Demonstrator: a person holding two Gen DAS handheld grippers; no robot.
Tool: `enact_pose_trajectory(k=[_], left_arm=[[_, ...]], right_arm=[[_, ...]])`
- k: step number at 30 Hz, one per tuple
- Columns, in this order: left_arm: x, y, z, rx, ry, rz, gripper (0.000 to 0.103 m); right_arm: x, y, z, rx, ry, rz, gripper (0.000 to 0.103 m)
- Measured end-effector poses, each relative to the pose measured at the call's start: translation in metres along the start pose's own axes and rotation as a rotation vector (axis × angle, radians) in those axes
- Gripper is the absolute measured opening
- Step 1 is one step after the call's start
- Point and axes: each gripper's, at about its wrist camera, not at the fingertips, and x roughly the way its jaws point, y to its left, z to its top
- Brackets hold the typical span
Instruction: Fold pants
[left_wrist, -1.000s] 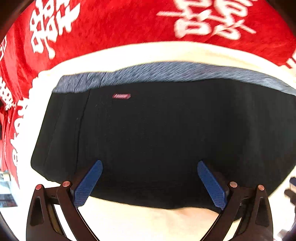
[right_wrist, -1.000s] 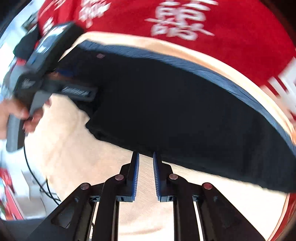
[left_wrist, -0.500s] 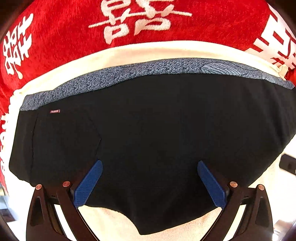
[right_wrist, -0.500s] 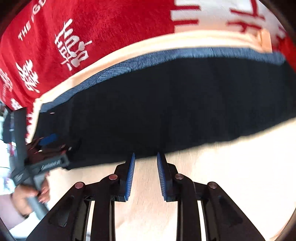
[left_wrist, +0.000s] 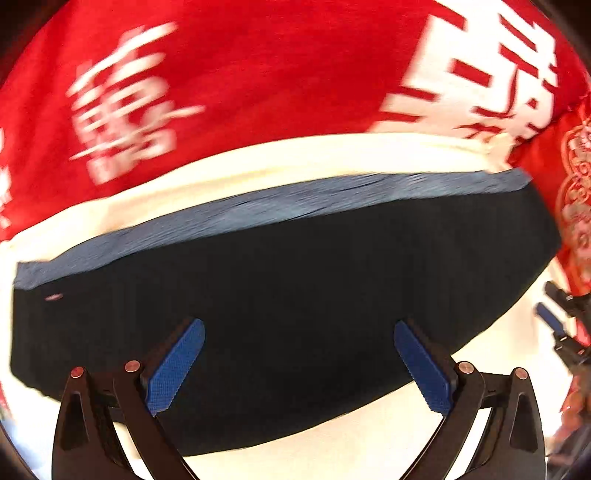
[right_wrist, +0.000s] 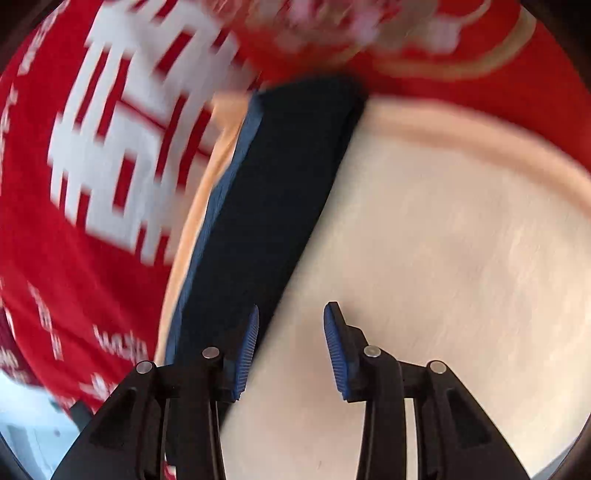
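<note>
The black pants (left_wrist: 295, 302) lie folded flat on a cream cloth (left_wrist: 288, 158), with the grey-blue waistband (left_wrist: 258, 210) along the far edge. My left gripper (left_wrist: 298, 363) hovers wide open over the near edge of the pants, empty. In the right wrist view the pants (right_wrist: 280, 192) run as a dark strip from far centre to near left. My right gripper (right_wrist: 291, 349) is open and empty at their right-hand edge, its left finger over the fabric, its right finger over the cream cloth (right_wrist: 443, 258). The right gripper also shows at the right edge of the left wrist view (left_wrist: 561, 325).
A red cloth with white characters (left_wrist: 258, 74) covers the surface beyond the cream cloth and shows at the left in the right wrist view (right_wrist: 92, 166). More red patterned fabric (left_wrist: 576, 206) lies at the right of the pants.
My right gripper has swung round to the right end of the pants and opened from nearly shut. My left gripper has shifted right along the near edge, staying wide open.
</note>
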Motion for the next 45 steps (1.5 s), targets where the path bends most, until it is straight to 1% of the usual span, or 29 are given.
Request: enact_pose_trajectory(k=[1, 2, 3, 5, 8, 9, 10, 11, 13, 15, 17, 18, 19, 20, 21, 22, 23, 25, 27, 28, 30, 31, 33, 34, 37, 39, 42, 44, 45], left_arm=[[0.005, -0.012, 0.005, -0.001, 0.0, -0.009, 0.103], [0.007, -0.04, 0.01, -0.003, -0.006, -0.019, 0.103], [0.013, -0.051, 0.015, -0.006, -0.014, -0.025, 0.103], [0.023, -0.088, 0.02, -0.001, -0.03, -0.025, 0.103], [0.044, -0.102, 0.029, 0.008, -0.005, -0.008, 0.103], [0.046, -0.117, 0.028, 0.011, 0.01, 0.007, 0.103], [0.05, -0.123, 0.027, 0.012, 0.001, 0.024, 0.103], [0.05, -0.125, 0.025, 0.015, -0.027, 0.028, 0.103], [0.05, -0.13, 0.024, 0.029, -0.052, 0.032, 0.103], [0.051, -0.133, 0.024, 0.034, -0.058, 0.028, 0.103], [0.053, -0.136, 0.029, 0.048, -0.042, 0.022, 0.103], [0.054, -0.138, 0.033, 0.052, -0.025, 0.018, 0.103], [0.051, -0.139, 0.038, 0.049, -0.003, 0.008, 0.097], [0.045, -0.137, 0.04, 0.04, -0.004, 0.002, 0.087], [0.036, -0.135, 0.042, 0.034, -0.011, -0.018, 0.071], [0.032, -0.136, 0.043, 0.033, -0.015, -0.038, 0.07], [0.025, -0.136, 0.044, 0.03, -0.028, -0.066, 0.07], [0.019, -0.141, 0.04, 0.04, -0.042, -0.09, 0.07], [0.031, -0.153, 0.036, 0.058, -0.015, -0.104, 0.07], [0.042, -0.16, 0.031, 0.069, -0.006, -0.091, 0.07], [0.042, -0.172, 0.024, 0.109, -0.088, -0.042, 0.071], [0.041, -0.174, 0.024, 0.106, -0.094, -0.04, 0.071], [0.042, -0.172, 0.029, 0.082, -0.083, -0.072, 0.071], [0.034, -0.165, 0.021, 0.086, -0.082, -0.081, 0.071], [0.031, -0.164, 0.02, 0.116, -0.093, -0.1, 0.072], [0.024, -0.158, 0.02, 0.122, -0.088, -0.118, 0.074], [0.008, -0.137, 0.02, 0.075, -0.076, -0.091, 0.074], [-0.007, -0.11, 0.017, 0.025, -0.097, -0.089, 0.074], [-0.017, -0.092, 0.014, 0.01, -0.11, -0.072, 0.074]], right_arm=[[0.001, -0.004, 0.007, 0.01, -0.01, 0.011, 0.041], [0.003, -0.007, 0.015, 0.024, -0.015, 0.024, 0.041], [0.003, -0.012, 0.02, 0.04, -0.019, 0.043, 0.041], [0.009, -0.014, 0.019, 0.055, -0.022, 0.063, 0.041], [0.013, -0.019, 0.024, 0.062, -0.041, 0.103, 0.041], [0.023, -0.012, 0.024, 0.059, -0.047, 0.111, 0.04], [0.027, -0.011, 0.025, 0.054, -0.059, 0.121, 0.04], [0.029, -0.01, 0.027, 0.053, -0.076, 0.132, 0.04], [0.035, -0.007, 0.034, 0.062, -0.101, 0.143, 0.04], [0.045, 0.002, 0.039, 0.06, -0.119, 0.141, 0.04], [0.053, 0.012, 0.046, 0.053, -0.093, 0.116, 0.04], [0.053, 0.017, 0.048, 0.049, -0.08, 0.09, 0.034], [0.05, 0.021, 0.051, 0.037, -0.071, 0.064, 0.015], [0.045, 0.026, 0.052, 0.009, -0.072, 0.07, 0.015], [0.039, 0.034, 0.052, -0.039, -0.069, 0.066, 0.014], [0.034, 0.042, 0.051, -0.088, -0.069, 0.061, 0.014], [0.027, 0.053, 0.049, -0.159, -0.071, 0.055, 0.014], [0.016, 0.072, 0.044, -0.263, -0.073, 0.052, 0.014], [0.009, 0.09, 0.037, -0.351, -0.075, 0.042, 0.014], [0.007, 0.097, 0.034, -0.378, -0.072, 0.04, 0.013], [0.006, 0.115, 0.023, -0.461, -0.065, 0.023, 0.013], [0.005, 0.123, 0.018, -0.5, -0.065, 0.014, 0.013], [0.003, 0.141, 0.007, -0.58, -0.068, 0.004, 0.013], [0.002, 0.147, 0.003, -0.606, -0.066, 0.001, 0.013], [0.003, 0.167, -0.014, -0.697, -0.058, -0.025, 0.013], [0.003, 0.182, -0.028, -0.76, -0.06, -0.05, 0.013], [0.001, 0.199, -0.049, -0.844, -0.062, -0.077, 0.013], [0.004, 0.211, -0.069, -0.914, -0.06, -0.101, 0.013], [0.007, 0.217, -0.081, -0.951, -0.057, -0.114, 0.013]])
